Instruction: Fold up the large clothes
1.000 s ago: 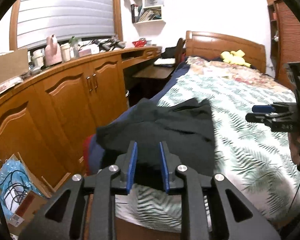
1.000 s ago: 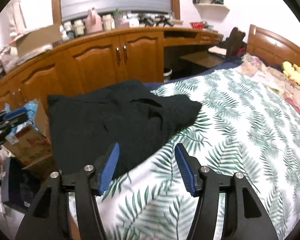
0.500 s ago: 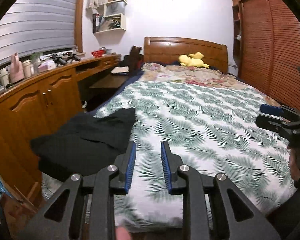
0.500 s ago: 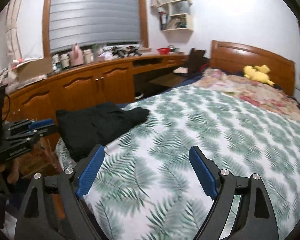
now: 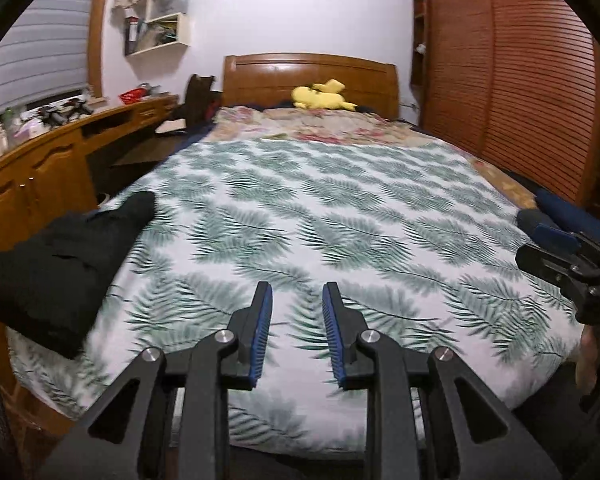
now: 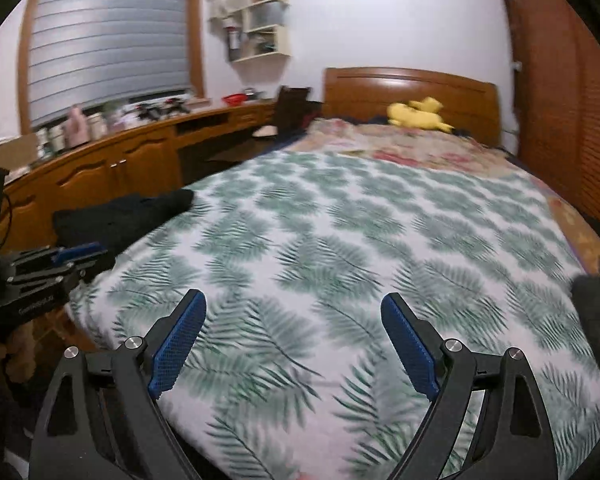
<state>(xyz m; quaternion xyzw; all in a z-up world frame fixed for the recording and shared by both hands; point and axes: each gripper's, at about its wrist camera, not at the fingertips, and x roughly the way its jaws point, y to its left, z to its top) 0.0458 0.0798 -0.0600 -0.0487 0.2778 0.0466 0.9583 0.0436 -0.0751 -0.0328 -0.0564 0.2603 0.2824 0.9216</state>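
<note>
While both grippers hang in the air over the foot of the bed (image 5: 340,208), nothing is held in either one. The left gripper (image 5: 296,312) has its two blue pads a small way apart, with only the leafy sheet showing between them. The right gripper (image 6: 292,320) has its jaws spread wide, and the gap between them is bare too.

The black clothes (image 5: 56,264) lie in a bunched heap on the near left corner of the bed, right at the edge by the wooden cupboards (image 5: 40,184). One dark end of the heap pokes out toward the middle of the sheet. From the right wrist view the same black heap (image 6: 120,216) sits off to the left, just behind the other gripper. Both grippers are well apart from the clothes.

The sheet is white with green fern leaves. Farther up the bed is a flowery cover (image 5: 332,128), and a yellow soft toy (image 5: 320,96) rests by the wooden headboard (image 5: 312,76). Brown slatted doors (image 5: 520,80) stand along the right wall. A white shelf (image 6: 260,24) hangs on the far wall, and a grey blind (image 6: 108,36) covers the window.
</note>
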